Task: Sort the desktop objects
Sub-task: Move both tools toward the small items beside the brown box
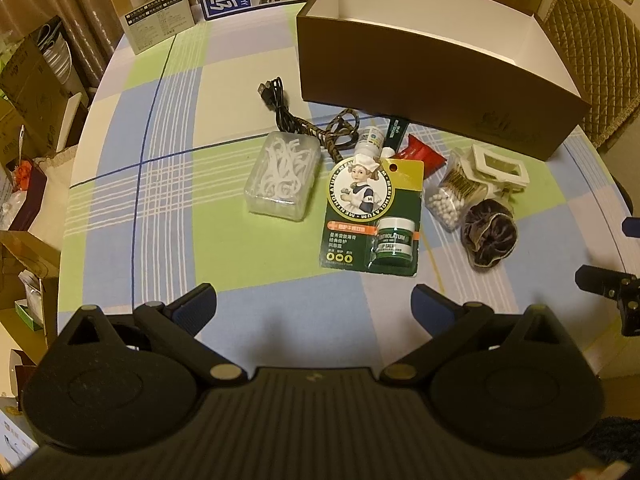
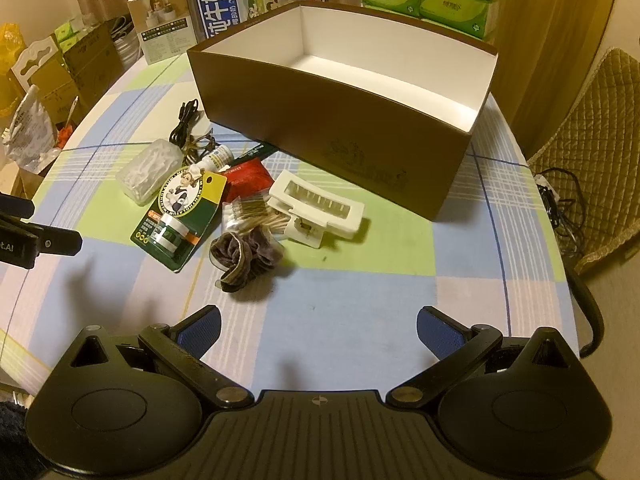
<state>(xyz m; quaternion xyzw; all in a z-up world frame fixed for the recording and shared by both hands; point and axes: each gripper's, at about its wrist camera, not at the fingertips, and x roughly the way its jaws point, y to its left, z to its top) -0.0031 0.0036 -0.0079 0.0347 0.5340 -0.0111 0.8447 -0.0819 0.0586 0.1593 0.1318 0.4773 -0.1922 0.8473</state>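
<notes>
Left wrist view shows the left gripper (image 1: 314,300) at the bottom of the frame, with its two fingers spread wide and nothing between them. It sits above the checked tablecloth (image 1: 168,184).

Near the middle of the frame lies a green lip balm card (image 1: 374,216). Its long side runs up and down the frame, with the little jar at the lower end. To its left is a clear box of floss picks (image 1: 282,176), tilted a bit. A black cable (image 1: 276,98) lies above that box. To the right of the card are a bag of cotton swabs (image 1: 452,196), a white hair clip (image 1: 498,170) and a dark scrunchie (image 1: 488,238). A red packet (image 1: 422,154) and a small white bottle (image 1: 370,140) sit just above the card.

A big brown box (image 1: 432,92) with a white inside fills the upper right.

Right wrist view shows the right gripper (image 2: 320,328) low in the frame, also wide open and holding nothing. The hair clip (image 2: 316,210) lies with its long side running from upper left to lower right, just in front of the brown box (image 2: 340,136). The scrunchie (image 2: 244,258) is nearest the gripper but not touching it.
</notes>
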